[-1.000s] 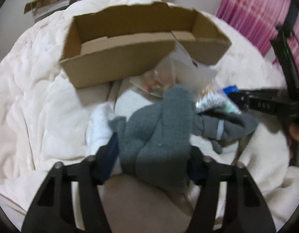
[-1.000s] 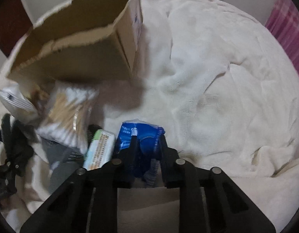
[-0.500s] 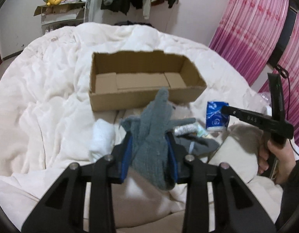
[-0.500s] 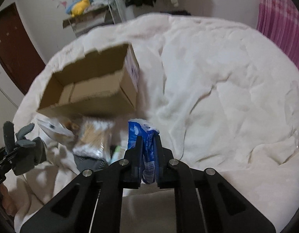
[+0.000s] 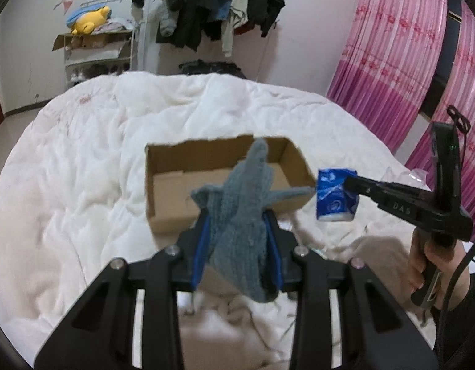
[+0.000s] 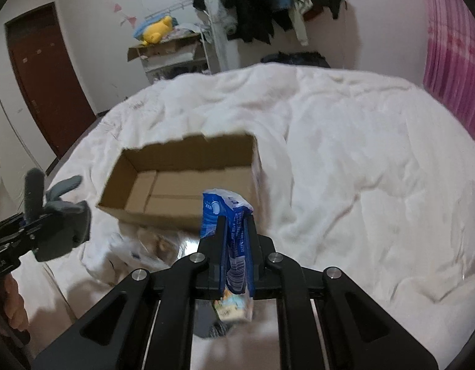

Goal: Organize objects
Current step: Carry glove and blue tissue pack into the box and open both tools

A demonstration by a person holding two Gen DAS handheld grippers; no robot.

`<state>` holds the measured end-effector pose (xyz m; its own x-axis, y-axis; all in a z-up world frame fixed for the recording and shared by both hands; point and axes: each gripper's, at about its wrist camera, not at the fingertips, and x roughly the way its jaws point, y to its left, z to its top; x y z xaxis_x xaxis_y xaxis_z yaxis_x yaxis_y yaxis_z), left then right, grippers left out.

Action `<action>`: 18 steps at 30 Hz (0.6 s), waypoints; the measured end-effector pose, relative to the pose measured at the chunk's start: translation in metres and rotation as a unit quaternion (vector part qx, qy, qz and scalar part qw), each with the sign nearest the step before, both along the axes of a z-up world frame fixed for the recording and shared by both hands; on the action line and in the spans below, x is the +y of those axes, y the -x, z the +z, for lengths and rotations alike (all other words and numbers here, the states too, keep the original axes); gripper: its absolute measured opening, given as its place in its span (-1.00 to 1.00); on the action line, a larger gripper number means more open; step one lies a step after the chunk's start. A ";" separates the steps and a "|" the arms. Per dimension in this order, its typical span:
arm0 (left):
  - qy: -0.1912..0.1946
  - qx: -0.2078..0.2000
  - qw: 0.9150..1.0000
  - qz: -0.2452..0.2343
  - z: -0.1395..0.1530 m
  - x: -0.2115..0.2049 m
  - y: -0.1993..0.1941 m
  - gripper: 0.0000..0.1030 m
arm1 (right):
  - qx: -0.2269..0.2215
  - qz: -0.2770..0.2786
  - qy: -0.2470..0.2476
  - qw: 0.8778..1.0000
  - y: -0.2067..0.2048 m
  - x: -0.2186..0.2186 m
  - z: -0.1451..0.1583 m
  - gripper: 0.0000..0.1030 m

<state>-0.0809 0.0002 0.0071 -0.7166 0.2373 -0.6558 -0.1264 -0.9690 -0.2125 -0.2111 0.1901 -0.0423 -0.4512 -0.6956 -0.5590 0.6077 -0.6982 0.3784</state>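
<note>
Only the right wrist view shows the brown door (image 6: 43, 74). The left gripper (image 5: 237, 237) clamps a fuzzy grey glove (image 5: 237, 215). The right gripper (image 6: 236, 240) pinches a crinkly blue packet (image 6: 229, 212) above the open cardboard box (image 6: 179, 166).

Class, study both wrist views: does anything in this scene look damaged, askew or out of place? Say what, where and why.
The cardboard box on the white duvet stands out: its top rim is ragged and uneven, as if the flaps were torn off. Nearer the camera, a crinkled clear packet lies loose on the duvet in front of it, blurred.
</note>
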 end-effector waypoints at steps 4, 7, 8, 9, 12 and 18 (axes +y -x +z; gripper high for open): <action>-0.006 0.010 1.000 -0.006 0.010 0.004 0.015 -0.32 | 0.011 -0.002 0.014 1.000 0.014 -0.009 0.010 -0.81; -0.002 0.020 1.000 -0.013 0.015 0.010 0.034 -0.31 | 0.017 0.001 0.014 1.000 0.030 -0.024 0.015 -0.81; -0.002 0.019 1.000 -0.016 0.014 0.011 0.042 -0.30 | 0.018 0.002 0.012 1.000 0.035 -0.030 0.015 -0.81; -0.001 0.018 1.000 -0.019 0.012 0.013 0.049 -0.30 | 0.017 0.002 0.012 1.000 0.040 -0.037 0.014 -0.81; -0.001 0.006 1.000 -0.024 0.000 0.018 0.074 -0.24 | 0.014 0.010 0.006 1.000 0.051 -0.057 0.009 -0.80; -0.010 -0.038 0.999 -0.021 -0.044 0.018 0.115 -0.24 | -0.004 0.019 -0.013 1.000 0.064 -0.079 -0.017 -0.80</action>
<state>-0.1955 0.0183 -0.0364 -0.6536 0.2800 -0.7032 -0.1489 -0.9585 -0.2433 -0.2753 0.1114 -0.0595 -0.4201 -0.6977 -0.5802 0.6307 -0.6842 0.3661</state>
